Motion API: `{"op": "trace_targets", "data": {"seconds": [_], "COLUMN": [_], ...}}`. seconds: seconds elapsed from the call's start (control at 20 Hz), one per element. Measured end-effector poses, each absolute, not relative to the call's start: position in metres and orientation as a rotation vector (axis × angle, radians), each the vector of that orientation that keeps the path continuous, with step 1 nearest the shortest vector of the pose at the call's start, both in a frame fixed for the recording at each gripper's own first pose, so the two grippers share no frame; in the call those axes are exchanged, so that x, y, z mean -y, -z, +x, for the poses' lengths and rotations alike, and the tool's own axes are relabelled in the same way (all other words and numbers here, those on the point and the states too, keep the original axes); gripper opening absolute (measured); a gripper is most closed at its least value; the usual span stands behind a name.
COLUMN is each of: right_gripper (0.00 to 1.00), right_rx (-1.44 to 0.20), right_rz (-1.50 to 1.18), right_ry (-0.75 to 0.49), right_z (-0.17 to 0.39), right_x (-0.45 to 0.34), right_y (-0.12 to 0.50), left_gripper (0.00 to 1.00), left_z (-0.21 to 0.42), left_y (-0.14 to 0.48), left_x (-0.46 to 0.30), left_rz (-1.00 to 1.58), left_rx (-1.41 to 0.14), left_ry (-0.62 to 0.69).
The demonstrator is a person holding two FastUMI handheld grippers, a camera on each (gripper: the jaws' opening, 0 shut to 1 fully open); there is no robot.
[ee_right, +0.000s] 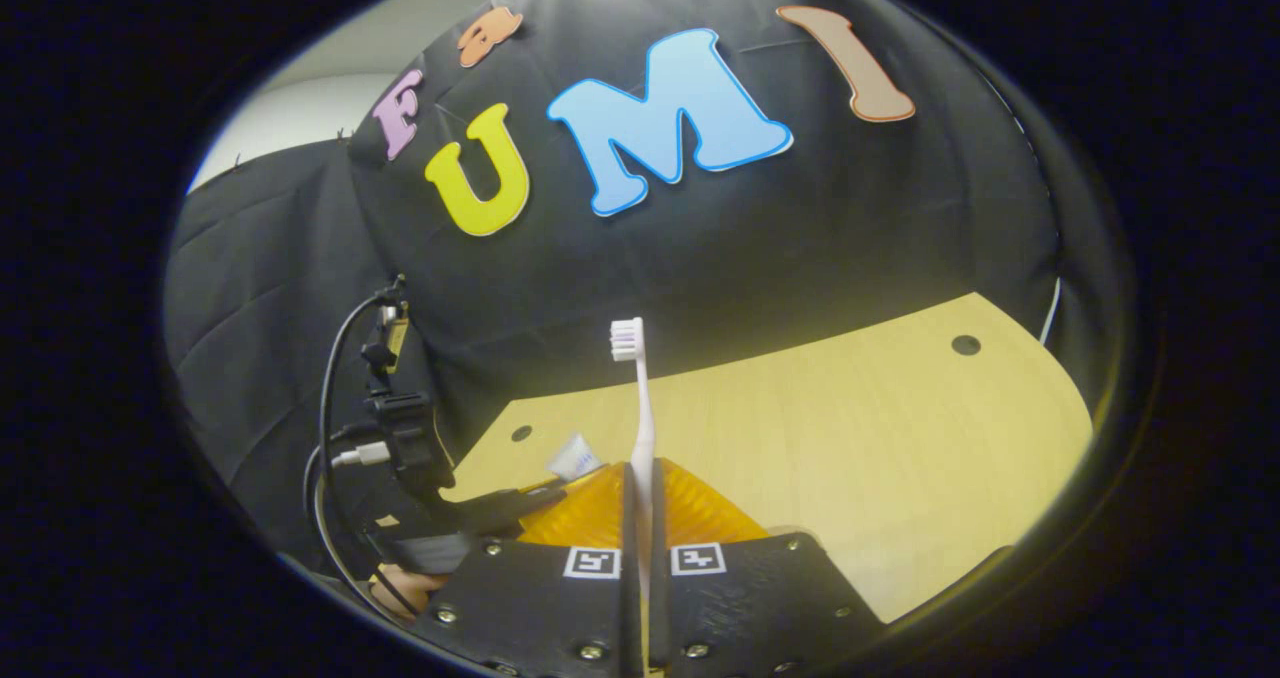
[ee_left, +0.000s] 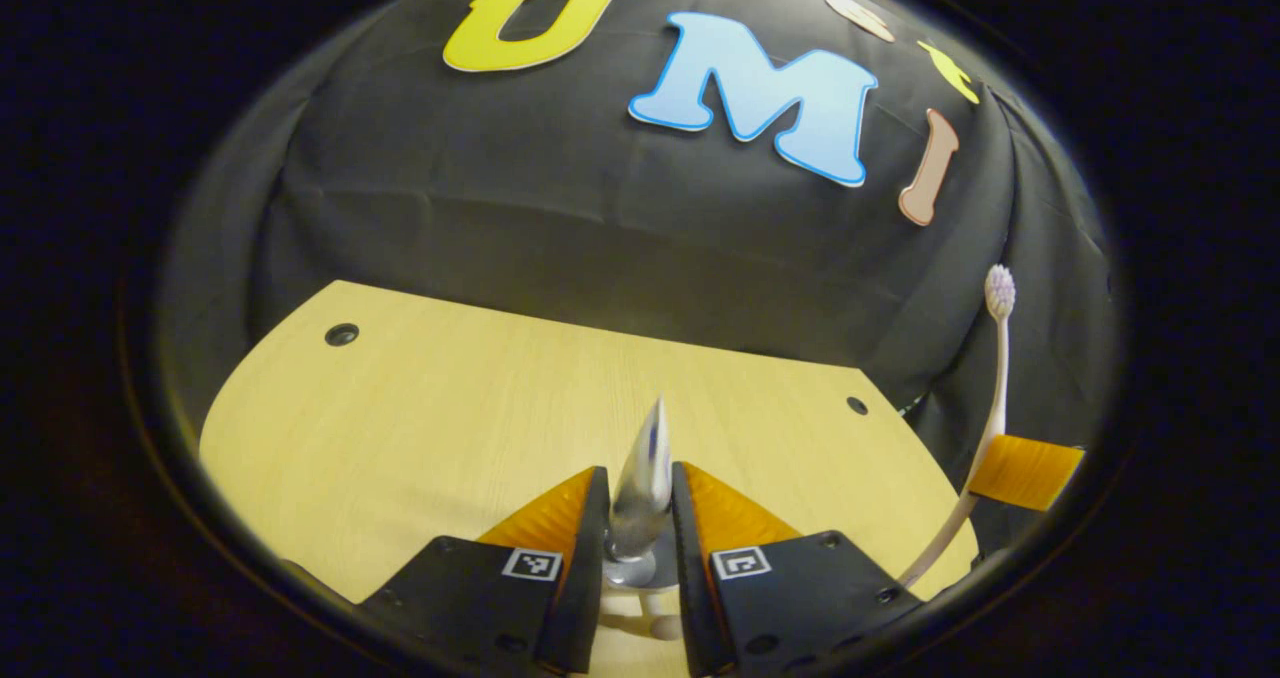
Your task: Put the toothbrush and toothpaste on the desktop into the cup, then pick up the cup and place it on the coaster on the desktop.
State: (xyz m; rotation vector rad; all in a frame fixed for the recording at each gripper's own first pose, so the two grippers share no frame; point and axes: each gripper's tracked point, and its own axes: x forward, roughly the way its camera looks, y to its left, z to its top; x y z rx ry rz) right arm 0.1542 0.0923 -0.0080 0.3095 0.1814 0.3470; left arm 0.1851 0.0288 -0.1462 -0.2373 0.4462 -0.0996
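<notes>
Left gripper [ee_left: 640,518]: it is hovering above the table [ee_left: 450,428], looking forward and a little down; its two fingers are pressing on the tube from both sides.
Tube [ee_left: 642,478]: it is standing between the left fingers, with the long axis pointing up and away from the camera; the flat crimped end is on top and the cap end is at the bottom, near the finger bases. In the right gripper view a small part of the tube [ee_right: 574,455] is showing just beside the left gripper [ee_right: 500,508].
Right gripper [ee_right: 640,518]: it is also hanging over the table [ee_right: 850,458]; its fingers are closed tight on the handle of the brush.
Brush [ee_right: 641,428]: it is standing almost upright in the right fingers, the long axis pointing up and forward, the bristle head at the top against the black cloth.
Brush in left gripper view [ee_left: 990,398]: it is at the right edge, tilting, the head up and the handle going down; one finger [ee_left: 1025,471] of the right gripper is touching it in the middle.
Hand: a part of a hand [ee_right: 405,588] is showing under the left gripper, low at the left of the right gripper view, with cables [ee_right: 335,418] above it.
Both things: they are in the air, apart from the table top.
</notes>
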Motion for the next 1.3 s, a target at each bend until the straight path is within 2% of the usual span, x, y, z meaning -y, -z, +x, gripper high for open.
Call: {"op": "trace_targets", "data": {"seconds": [0.1, 0.25, 0.35, 0.4, 0.45, 0.5, 0.65, 0.7, 0.75, 0.8, 0.9, 0.95, 1.15, 1.3], "right_gripper": [0.04, 0.04, 0.04, 0.04, 0.04, 0.04, 0.04, 0.04, 0.04, 0.04, 0.04, 0.04, 0.04, 0.04], "right_rx": [-0.177, -0.157, -0.141, -0.132, -0.123, -0.114, -0.101, -0.099, -0.097, -0.092, -0.075, -0.072, -0.067, -0.062], "right_rz": [0.302, 0.295, 0.29, 0.288, 0.288, 0.29, 0.29, 0.288, 0.286, 0.289, 0.299, 0.3, 0.253, 0.167], "right_ry": [-0.351, -0.359, -0.365, -0.368, -0.372, -0.378, -0.409, -0.423, -0.441, -0.463, -0.511, -0.529, -0.586, -0.58], "right_z": [0.155, 0.162, 0.168, 0.17, 0.173, 0.176, 0.187, 0.19, 0.193, 0.196, 0.201, 0.205, 0.22, 0.233], "right_x": [-0.093, -0.096, -0.098, -0.101, -0.103, -0.106, -0.121, -0.128, -0.135, -0.144, -0.163, -0.171, -0.197, -0.204], "right_y": [0.006, -0.004, -0.009, -0.011, -0.014, -0.015, -0.018, -0.018, -0.019, -0.02, -0.023, -0.022, -0.001, 0.018], "left_gripper": [0.42, 0.67, 0.69, 0.75, 0.89, 0.77, 0.77, 0.89, 0.89, 0.83, 0.81, 0.85, 0.83, 0.83], "left_z": [0.184, 0.173, 0.162, 0.155, 0.147, 0.138, 0.106, 0.095, 0.084, 0.074, 0.054, 0.045, 0.023, 0.013], "left_y": [0.139, 0.134, 0.129, 0.127, 0.125, 0.124, 0.126, 0.13, 0.134, 0.139, 0.15, 0.157, 0.166, 0.172], "left_x": [-0.03, -0.033, -0.038, -0.041, -0.046, -0.051, -0.068, -0.074, -0.079, -0.083, -0.092, -0.098, -0.12, -0.127], "left_rz": [-0.218, -0.236, -0.264, -0.275, -0.28, -0.275, -0.241, -0.233, -0.23, -0.232, -0.247, -0.258, -0.287, -0.276], "left_rx": [-0.43, -0.424, -0.417, -0.418, -0.417, -0.417, -0.428, -0.438, -0.451, -0.465, -0.502, -0.516, -0.539, -0.555], "left_ry": [0.098, 0.09, 0.076, 0.07, 0.058, 0.049, 0.019, 0.006, -0.003, -0.017, -0.041, -0.059, -0.123, -0.145]}}
